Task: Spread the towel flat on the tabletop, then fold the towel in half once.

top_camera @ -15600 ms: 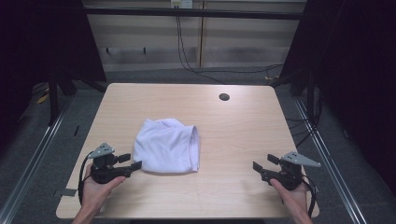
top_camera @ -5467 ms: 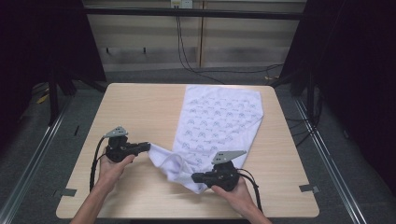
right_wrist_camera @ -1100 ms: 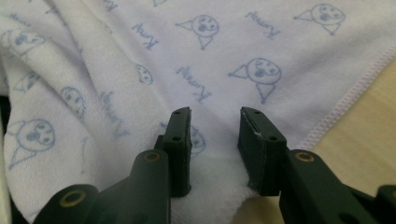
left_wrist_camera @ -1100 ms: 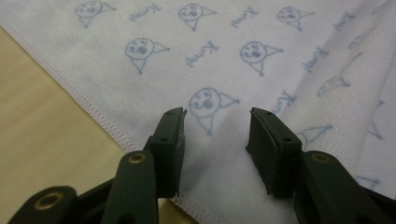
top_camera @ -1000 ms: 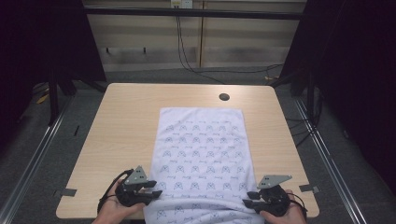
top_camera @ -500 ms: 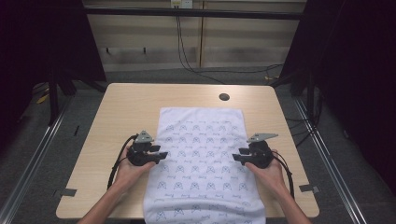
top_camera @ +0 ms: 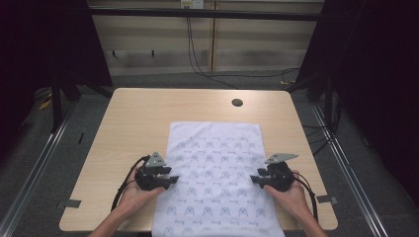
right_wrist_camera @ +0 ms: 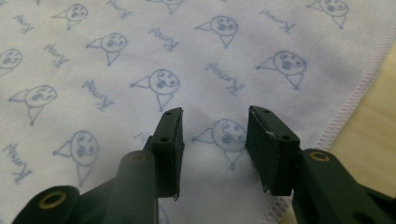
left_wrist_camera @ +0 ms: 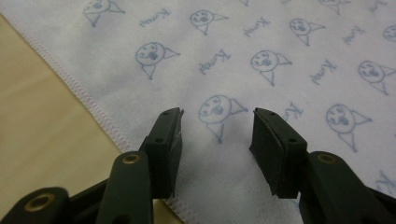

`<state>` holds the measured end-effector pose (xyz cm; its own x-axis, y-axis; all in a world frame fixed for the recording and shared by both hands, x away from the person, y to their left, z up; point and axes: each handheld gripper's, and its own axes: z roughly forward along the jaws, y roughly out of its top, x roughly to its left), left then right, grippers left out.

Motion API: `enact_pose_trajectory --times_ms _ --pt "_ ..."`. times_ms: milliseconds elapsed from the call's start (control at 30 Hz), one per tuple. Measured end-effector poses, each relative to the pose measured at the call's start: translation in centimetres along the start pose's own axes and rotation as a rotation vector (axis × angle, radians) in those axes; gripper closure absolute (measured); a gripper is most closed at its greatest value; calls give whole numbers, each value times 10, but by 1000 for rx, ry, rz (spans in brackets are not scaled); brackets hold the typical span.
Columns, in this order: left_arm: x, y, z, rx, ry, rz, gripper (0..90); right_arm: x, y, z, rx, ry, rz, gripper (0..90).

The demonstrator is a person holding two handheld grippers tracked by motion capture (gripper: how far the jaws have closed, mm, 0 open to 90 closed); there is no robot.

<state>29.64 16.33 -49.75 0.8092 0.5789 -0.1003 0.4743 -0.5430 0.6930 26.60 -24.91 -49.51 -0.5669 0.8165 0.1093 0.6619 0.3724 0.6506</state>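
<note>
two grippers over a flat printed cloth

the white cloth (top_camera: 217,177) lies spread on the wooden table (top_camera: 143,113), running from mid-table to the near edge at 6 o'clock. the left gripper (top_camera: 170,180) sits at the cloth's 9 o'clock edge, the right gripper (top_camera: 256,179) at its 3 o'clock edge. both have just been opening; their jaws stand apart with nothing pinched between them.
</note>
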Motion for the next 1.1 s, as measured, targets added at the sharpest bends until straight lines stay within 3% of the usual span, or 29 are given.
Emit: enact_pose_trajectory --times_ms 67,167,267,367,500,600,667,800,867,967,1033,1067,1100 --pt "-17 -11 -11 13 -26 16 528 11 -10 -11 28 28 -20 551" --pt "-26 -19 -18 13 -40 32 527 17 -18 -17 22 46 -12 551" --pt "-32 -26 -25 17 -75 9 528 28 -28 -26 41 77 -17 554" --pt "-31 -26 -26 20 -89 -8 531 35 -33 -32 62 92 -9 554" --pt "-18 -15 -25 -28 -71 -22 521 37 -34 -34 61 92 0 545" --pt "-9 -8 -23 -50 -60 -45 519 34 -31 -35 20 79 14 538" --pt "-2 -3 -22 -68 -51 -59 511 25 -24 -38 -39 62 18 537" --pt "7 7 -19 -89 -33 -51 492 14 -16 -34 -56 37 28 525" --pt "14 11 -14 -112 -27 -77 493 2 -6 -25 -58 17 24 517" --pt "26 20 -4 -77 -18 -76 497 -8 4 -18 -53 -8 25 523" --pt "37 25 1 -67 -23 -102 539 -18 14 -14 -58 -20 20 543" --pt "40 27 3 -63 -16 -104 548 -32 25 -10 -76 -33 42 543" --pt "44 29 5 -74 -14 -120 548 -32 25 -10 -76 -33 42 543"
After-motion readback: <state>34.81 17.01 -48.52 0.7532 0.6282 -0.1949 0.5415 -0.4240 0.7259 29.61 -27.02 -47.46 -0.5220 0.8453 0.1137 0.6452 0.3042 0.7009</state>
